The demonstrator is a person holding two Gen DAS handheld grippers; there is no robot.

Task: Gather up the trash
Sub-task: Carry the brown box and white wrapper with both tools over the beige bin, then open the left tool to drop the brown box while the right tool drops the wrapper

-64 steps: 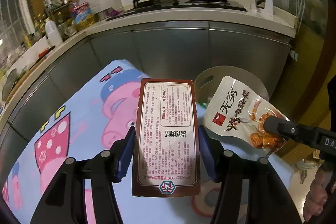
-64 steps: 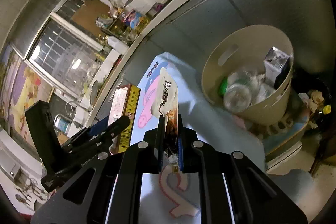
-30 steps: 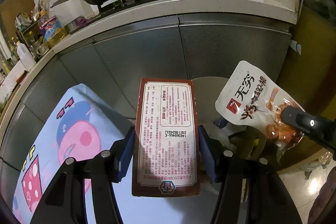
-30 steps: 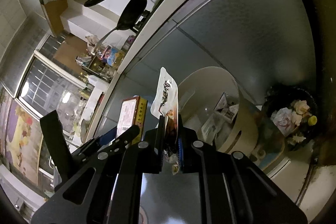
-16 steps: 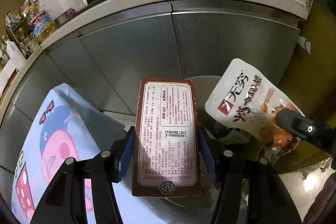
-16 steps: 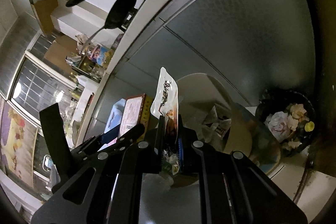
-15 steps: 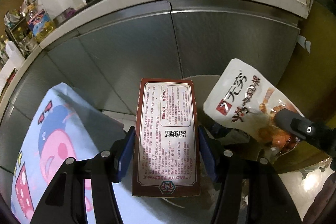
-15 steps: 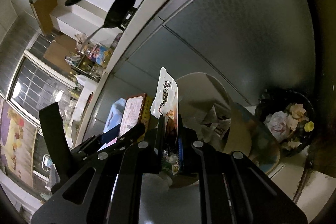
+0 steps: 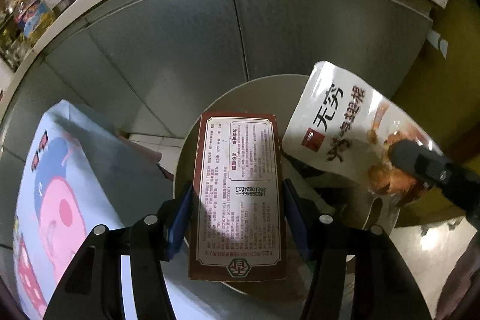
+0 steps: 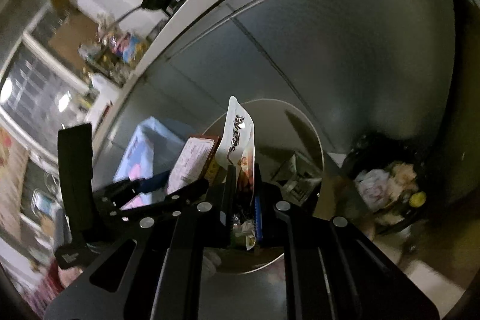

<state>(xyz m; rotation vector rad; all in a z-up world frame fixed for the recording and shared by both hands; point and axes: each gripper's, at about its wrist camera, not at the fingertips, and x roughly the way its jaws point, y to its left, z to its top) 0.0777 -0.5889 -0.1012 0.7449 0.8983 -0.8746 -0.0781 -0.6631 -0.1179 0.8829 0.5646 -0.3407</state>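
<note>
My left gripper [image 9: 237, 191] is shut on a brown carton [image 9: 238, 194] with a white printed label, held upright over the round beige trash bin [image 9: 240, 92]. My right gripper [image 10: 241, 182] is shut on a white snack pouch [image 10: 238, 137] with Chinese lettering; the pouch also shows at the right of the left wrist view [image 9: 345, 122]. Both items hang above the bin's opening [image 10: 312, 134], side by side. Trash lies inside the bin [image 10: 295, 176].
A steel cabinet front [image 9: 180, 35] under a white counter stands just behind the bin. A pink and blue cartoon tablecloth [image 9: 60, 188] covers the table at left. A black basket with flowers [image 10: 387, 185] sits on the floor right of the bin.
Both grippers have carried their items from over the table to above the bin and tilted downward. The bin now sits directly below the carton and pouch.
</note>
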